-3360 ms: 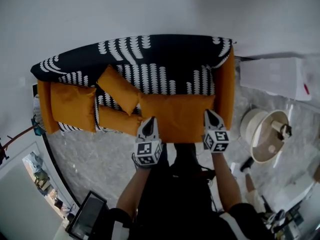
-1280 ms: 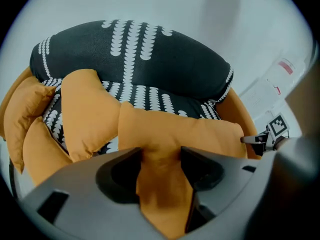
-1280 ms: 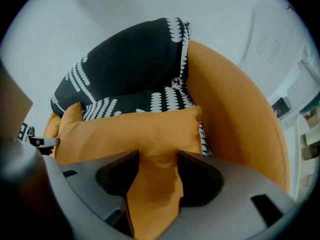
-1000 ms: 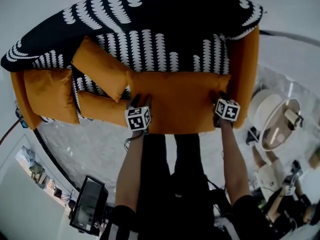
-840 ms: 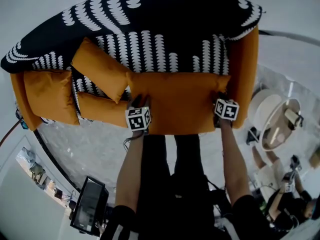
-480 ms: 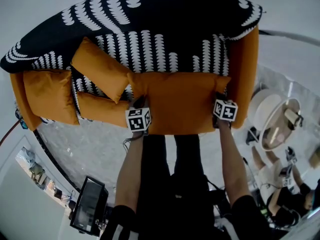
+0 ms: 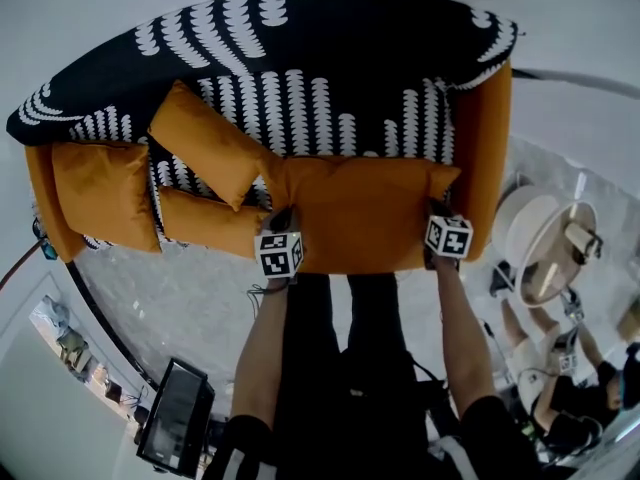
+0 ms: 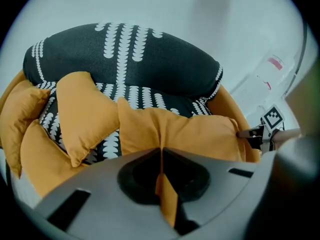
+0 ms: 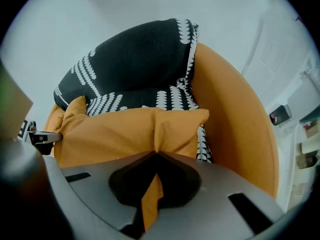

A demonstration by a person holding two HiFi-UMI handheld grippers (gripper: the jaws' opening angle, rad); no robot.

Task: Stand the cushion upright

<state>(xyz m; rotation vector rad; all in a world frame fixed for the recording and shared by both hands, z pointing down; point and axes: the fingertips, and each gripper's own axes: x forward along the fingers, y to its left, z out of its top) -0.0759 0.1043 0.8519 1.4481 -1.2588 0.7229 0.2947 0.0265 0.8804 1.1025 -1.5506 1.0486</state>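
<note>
**Q:** Location of the cushion (image 7: 350, 213)?
**A:** On the seat of the sofa (image 7: 300, 58), next to the armrest (image 7: 485, 158).
**Q:** Jaw condition?
**A:** Left gripper (image 8: 161, 156): jaws closing, with a fold of cushion fabric pinched between them. Right gripper (image 9: 156, 156): jaws clamped on a fold of the same cushion.

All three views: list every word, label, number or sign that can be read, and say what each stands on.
No words or numbers are legible in any view.
Marker cube and second marker cube: black-and-white square codes only, no letters.
Pink label on the white box: too blurred to read.
</note>
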